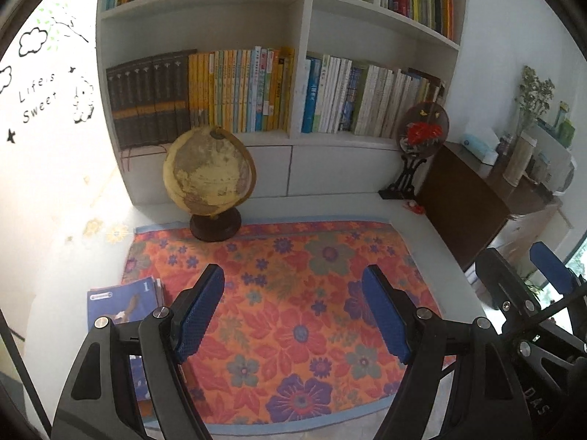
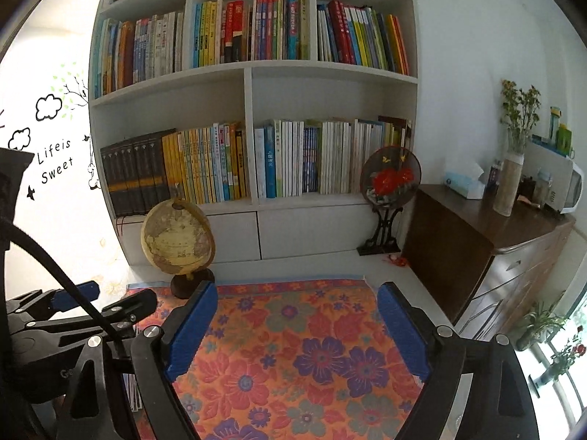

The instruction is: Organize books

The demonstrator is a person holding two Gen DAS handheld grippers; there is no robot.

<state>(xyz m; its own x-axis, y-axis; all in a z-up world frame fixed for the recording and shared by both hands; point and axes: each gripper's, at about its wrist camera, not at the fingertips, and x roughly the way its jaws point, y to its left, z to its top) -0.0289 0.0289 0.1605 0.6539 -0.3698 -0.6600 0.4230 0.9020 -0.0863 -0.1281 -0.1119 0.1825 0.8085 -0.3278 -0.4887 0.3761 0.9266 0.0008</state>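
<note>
A stack of blue-covered books [image 1: 124, 302] lies at the left edge of the flowered cloth [image 1: 286, 293], partly hidden behind my left gripper's left finger. My left gripper [image 1: 293, 275] hangs open above the cloth with nothing between its blue pads. My right gripper [image 2: 297, 289] is also open and empty over the same cloth [image 2: 293, 348]. The white bookcase [image 2: 253, 69] stands behind, its shelves packed with upright books [image 2: 323, 157]. The right gripper [image 1: 550, 267] shows at the right edge of the left wrist view; the left gripper [image 2: 77, 293] shows at the left of the right wrist view.
A globe [image 1: 209, 168] on a dark base stands at the cloth's back left. A round ornament on a black stand [image 1: 422, 135] sits at the back right. A brown cabinet [image 2: 488, 242] with a vase, tissue box and microwave lies to the right.
</note>
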